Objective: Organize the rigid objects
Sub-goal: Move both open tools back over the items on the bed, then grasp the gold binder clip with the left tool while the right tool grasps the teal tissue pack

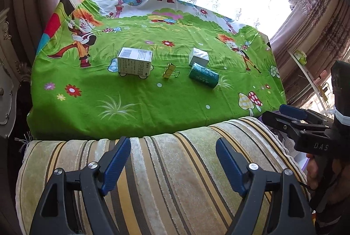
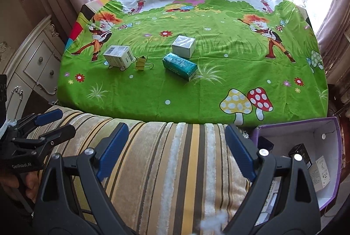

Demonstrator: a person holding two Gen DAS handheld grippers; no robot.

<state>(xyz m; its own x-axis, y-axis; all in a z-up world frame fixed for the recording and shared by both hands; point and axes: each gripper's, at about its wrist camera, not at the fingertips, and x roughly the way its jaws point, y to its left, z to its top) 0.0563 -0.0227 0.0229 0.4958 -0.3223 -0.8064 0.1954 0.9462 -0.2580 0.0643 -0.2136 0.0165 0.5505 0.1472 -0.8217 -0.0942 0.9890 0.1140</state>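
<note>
A bright green cartoon-printed cloth (image 2: 196, 90) carries a white barcode box (image 2: 118, 57), gold binder clip (image 2: 142, 63), teal glittery box (image 2: 179, 66) and silvery-white cube (image 2: 183, 46), beside a yellow-brown striped cushion (image 2: 170, 165).

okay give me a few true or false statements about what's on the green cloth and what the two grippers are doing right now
1. Both the left gripper and right gripper are open and empty. True.
2. The binder clip lies between the barcode box and the teal pack. True.
3. The teal pack sits in the purple bin. False: it lies on the green cloth.
4. The white cube box is stacked on the barcode box. False: it stands apart, just behind the teal pack.
</note>
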